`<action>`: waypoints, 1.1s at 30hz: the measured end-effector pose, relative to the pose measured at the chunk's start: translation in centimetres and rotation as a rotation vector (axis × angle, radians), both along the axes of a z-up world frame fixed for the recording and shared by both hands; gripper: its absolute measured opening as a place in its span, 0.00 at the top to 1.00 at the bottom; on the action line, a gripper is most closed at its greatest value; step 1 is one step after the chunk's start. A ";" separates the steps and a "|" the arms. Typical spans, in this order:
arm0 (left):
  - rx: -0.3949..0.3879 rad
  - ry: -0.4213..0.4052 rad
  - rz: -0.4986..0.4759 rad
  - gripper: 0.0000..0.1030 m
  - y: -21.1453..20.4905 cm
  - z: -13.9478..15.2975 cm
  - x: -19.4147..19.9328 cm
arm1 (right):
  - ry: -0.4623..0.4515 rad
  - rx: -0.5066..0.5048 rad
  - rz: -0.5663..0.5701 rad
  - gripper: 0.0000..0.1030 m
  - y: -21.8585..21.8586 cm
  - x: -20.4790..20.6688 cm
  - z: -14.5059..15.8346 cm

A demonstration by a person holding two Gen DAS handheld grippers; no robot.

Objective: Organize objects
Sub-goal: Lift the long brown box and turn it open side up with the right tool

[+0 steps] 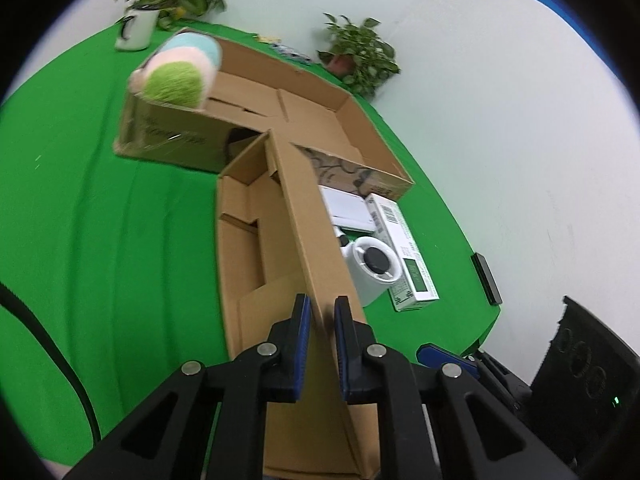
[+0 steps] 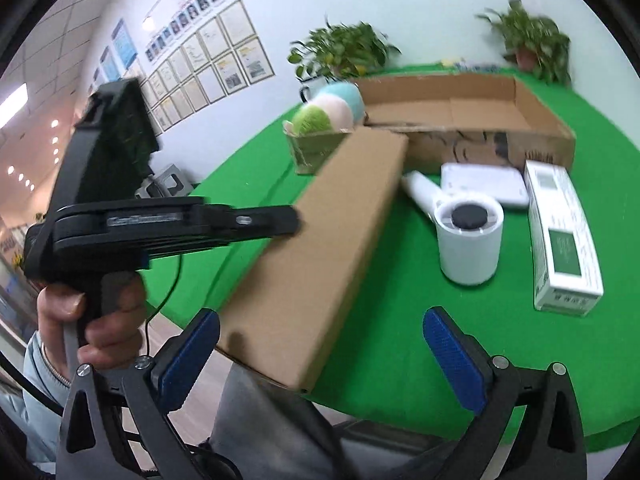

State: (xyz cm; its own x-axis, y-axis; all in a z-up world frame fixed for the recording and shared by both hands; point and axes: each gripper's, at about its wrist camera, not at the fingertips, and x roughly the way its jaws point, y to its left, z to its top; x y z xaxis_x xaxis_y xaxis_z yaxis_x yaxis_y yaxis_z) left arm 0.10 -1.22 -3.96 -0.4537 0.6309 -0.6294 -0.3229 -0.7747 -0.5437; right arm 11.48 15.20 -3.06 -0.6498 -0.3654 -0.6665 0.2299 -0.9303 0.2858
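Cardboard box (image 1: 280,248), the narrow open one, hangs tilted over the near edge of the green table (image 1: 100,220), its wall clenched in my left gripper (image 1: 322,312), while my right gripper (image 2: 320,354) waits spread and empty; next, I judge, I set it down flat.

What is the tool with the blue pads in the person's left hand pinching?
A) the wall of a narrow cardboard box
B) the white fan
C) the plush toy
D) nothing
A: the left gripper has its blue pads closed on the side wall of the narrow cardboard box, while the right gripper is open and empty.
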 end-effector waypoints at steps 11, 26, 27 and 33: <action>-0.078 0.033 -0.072 0.89 3.9 0.1 -0.4 | -0.049 0.119 -0.140 0.29 0.0 -2.4 -2.1; -0.219 -0.003 0.163 0.66 -2.8 -1.6 0.4 | -0.032 0.071 -0.027 0.61 -3.0 -3.8 -3.3; -0.228 -0.003 0.171 0.66 -3.1 -1.8 0.2 | -0.015 0.070 -0.043 0.55 -2.8 -4.0 -3.0; -0.275 -0.048 0.120 0.66 -1.7 -3.4 -1.3 | -0.064 0.130 -0.125 0.48 -1.8 -6.3 -4.0</action>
State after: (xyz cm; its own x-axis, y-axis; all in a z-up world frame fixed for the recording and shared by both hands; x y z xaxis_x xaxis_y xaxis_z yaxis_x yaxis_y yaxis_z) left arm -1.21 -2.94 -7.41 -0.4808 0.3774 -0.7914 -0.1989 -0.9260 -0.3208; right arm 5.17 13.36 -7.03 -0.6394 -0.1930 -0.7443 0.0957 -0.9804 0.1720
